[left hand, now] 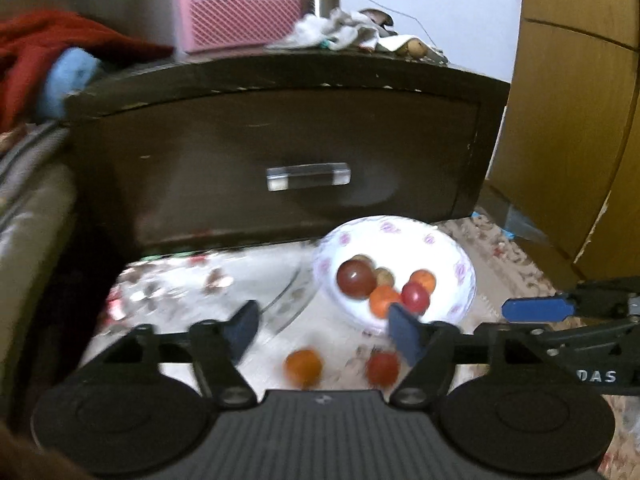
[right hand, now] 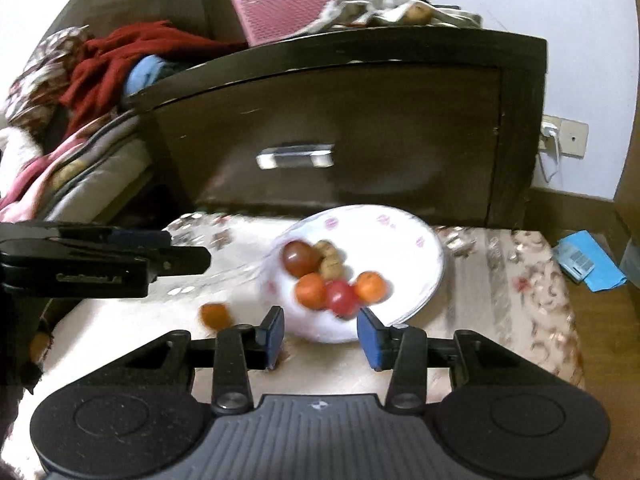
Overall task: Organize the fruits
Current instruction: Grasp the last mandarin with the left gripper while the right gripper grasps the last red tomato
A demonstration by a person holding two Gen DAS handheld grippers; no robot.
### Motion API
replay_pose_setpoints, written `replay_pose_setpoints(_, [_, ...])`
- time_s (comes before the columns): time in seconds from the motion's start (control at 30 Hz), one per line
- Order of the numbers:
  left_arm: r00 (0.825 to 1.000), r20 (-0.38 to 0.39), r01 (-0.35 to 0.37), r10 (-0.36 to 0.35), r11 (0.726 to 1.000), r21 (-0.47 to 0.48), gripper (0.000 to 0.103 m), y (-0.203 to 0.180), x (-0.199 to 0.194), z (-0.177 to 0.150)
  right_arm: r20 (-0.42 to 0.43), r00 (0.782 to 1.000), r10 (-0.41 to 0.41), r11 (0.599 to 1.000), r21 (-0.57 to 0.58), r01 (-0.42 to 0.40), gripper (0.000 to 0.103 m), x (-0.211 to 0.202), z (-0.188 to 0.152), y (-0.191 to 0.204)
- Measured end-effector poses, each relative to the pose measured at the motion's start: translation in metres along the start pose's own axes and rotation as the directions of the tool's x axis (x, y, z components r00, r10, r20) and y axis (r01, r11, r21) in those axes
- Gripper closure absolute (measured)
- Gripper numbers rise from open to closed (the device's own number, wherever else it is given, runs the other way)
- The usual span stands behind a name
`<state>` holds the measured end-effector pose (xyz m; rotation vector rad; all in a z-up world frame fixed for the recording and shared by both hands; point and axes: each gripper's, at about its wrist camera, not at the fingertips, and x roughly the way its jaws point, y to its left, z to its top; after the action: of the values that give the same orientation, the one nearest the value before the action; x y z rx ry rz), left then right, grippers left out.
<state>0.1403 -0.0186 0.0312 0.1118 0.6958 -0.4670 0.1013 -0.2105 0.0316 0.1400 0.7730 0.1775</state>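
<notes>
The fruits mostly sit gathered in the white bowl (right hand: 400,236), a flower-patterned dish on the worktop (right hand: 480,344) just in front of a dark drawer cabinet (right hand: 340,128). By my judgement the sorting is well along but not finished, since some fruit lies outside the bowl on the cloth

Counted in the bowl from the right wrist view: one large dark red fruit (right hand: 301,257), two orange fruits (right hand: 311,290) and (right hand: 371,287), one bright red fruit (right hand: 341,298), and two or so small brownish ones (right hand: 330,261) behind them, blurred enough that their number is unsure. That makes about six inside

Outside the bowl, the left wrist view shows two loose fruits on the worktop: one orange (left hand: 304,366) and one red (left hand: 383,367), both near the bowl's near side. The right wrist view shows only the orange one; the red one may be hidden behind that gripper's fingers, so I judge two remain to move

The left gripper (left hand: 324,330) has its fingers spread wide with nothing between them, hovering over the two loose fruits. The right gripper (right hand: 320,332) has its fingers apart too, less widely, pinching nothing, with the bowl's near rim seen through the gap

Further out, one pink basket (right hand: 280,4) stands on the cabinet top, one red cloth (right hand: 132,52) lies on the bed to the left
</notes>
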Motion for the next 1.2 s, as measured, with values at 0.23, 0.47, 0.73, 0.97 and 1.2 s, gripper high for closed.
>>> replay_pose_setpoints(0.23, [0.999,-0.002,-0.043,0.043,0.999,0.010,0.008,0.001,-0.008,-0.021,-0.068,0.997,0.048,0.999,-0.021,-0.049,0.066,0.026,-0.015,0.032])
replay_pose_setpoints(0.47, [0.999,-0.018,-0.048,0.048,0.999,-0.010,0.008,0.030,0.001,-0.028,-0.110,0.993,0.044,0.999,-0.023,-0.047,0.066,0.065,-0.015,0.036])
replay_pose_setpoints(0.73, [0.999,-0.033,-0.041,0.041,0.999,-0.005,0.008,0.042,0.005,-0.032,-0.124,0.992,0.009,0.999,-0.032,-0.014,0.066,0.090,-0.010,0.044])
replay_pose_setpoints(0.97, [0.997,-0.071,-0.009,0.010,1.000,0.027,0.008,0.036,0.026,-0.041,-0.170,0.985,0.003,0.999,-0.039,-0.010,0.072,0.096,-0.015,0.034])
replay_pose_setpoints(1.2, [0.996,-0.083,0.024,-0.018,0.997,0.073,0.014,0.026,0.040,-0.042,-0.140,0.987,0.082,0.997,0.017,-0.080,0.082,0.087,-0.022,0.018])
